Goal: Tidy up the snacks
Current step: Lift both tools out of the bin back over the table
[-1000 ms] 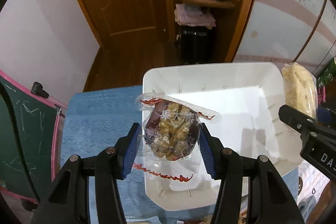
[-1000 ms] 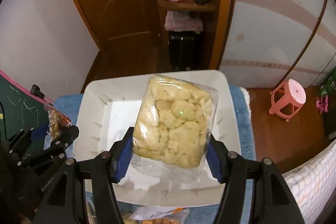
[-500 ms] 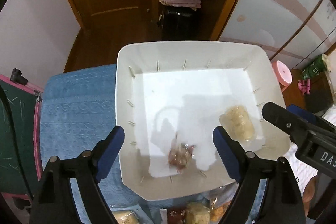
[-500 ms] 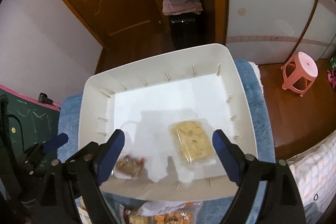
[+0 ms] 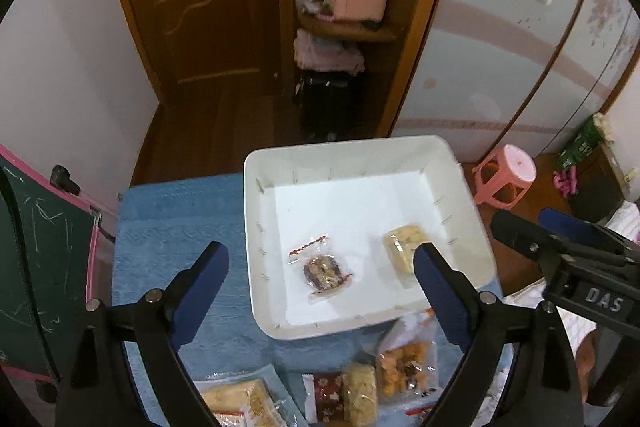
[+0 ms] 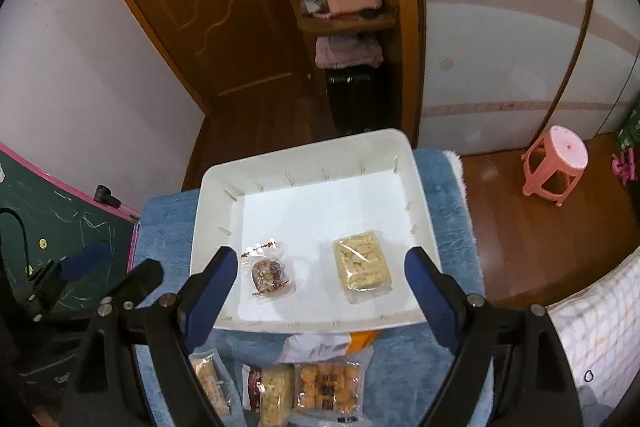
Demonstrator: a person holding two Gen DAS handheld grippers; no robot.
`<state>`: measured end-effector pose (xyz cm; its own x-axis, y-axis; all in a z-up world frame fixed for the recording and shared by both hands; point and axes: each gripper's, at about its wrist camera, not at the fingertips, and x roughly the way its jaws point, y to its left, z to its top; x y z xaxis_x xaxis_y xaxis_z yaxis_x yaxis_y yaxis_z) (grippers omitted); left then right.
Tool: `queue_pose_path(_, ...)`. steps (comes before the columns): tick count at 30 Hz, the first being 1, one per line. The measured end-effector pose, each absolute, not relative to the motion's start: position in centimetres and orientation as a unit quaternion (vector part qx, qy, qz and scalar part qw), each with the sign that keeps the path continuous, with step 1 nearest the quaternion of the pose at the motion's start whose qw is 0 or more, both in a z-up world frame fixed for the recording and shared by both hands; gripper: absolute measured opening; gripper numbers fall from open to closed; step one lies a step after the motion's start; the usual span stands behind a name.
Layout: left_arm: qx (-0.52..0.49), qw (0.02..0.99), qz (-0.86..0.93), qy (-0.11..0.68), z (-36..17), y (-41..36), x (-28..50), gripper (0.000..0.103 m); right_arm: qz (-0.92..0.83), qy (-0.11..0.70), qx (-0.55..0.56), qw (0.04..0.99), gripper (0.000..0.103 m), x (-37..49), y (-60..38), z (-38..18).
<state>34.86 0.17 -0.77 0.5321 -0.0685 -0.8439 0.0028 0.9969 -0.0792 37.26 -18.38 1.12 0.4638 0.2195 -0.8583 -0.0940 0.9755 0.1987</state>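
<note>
Left claw point(image 5: 320, 279): jaws opening, gripping nothing
Right claw point(image 6: 320, 277): spread, gripping nothing
Tray point(image 6: 312, 151): nut packet point(image 6: 269, 273) at 7 o'clock, cracker packet point(image 6: 362, 265) at 5

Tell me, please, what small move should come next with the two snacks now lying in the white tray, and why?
Probably lower the right gripper, open and empty, toward the orange snack packet on the blue cloth. The white tray holds only two packets, and several more wait in front of it.

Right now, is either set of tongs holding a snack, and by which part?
Neither. The left tongs are opening and the right tongs stand open, both empty. The nut packet and the rice cracker packet lie in the white tray.
</note>
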Motion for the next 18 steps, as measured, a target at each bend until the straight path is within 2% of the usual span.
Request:
queue_pose_path(8, -0.018, 0.893, -0.040, 0.448, 3.0, -0.1, 28.7, 0.096, 0.094, 0.467, 0.033, 0.879, 0.087, 31.5, -18.4, 5.3)
queue_pose_path(18, 0.024, 0.913, -0.051, 0.404, 6.5, -1.0, 19.4, 0.096, 0.109, 0.416, -0.023, 0.902, 0.087, 22.5, -17.7, 7.7)
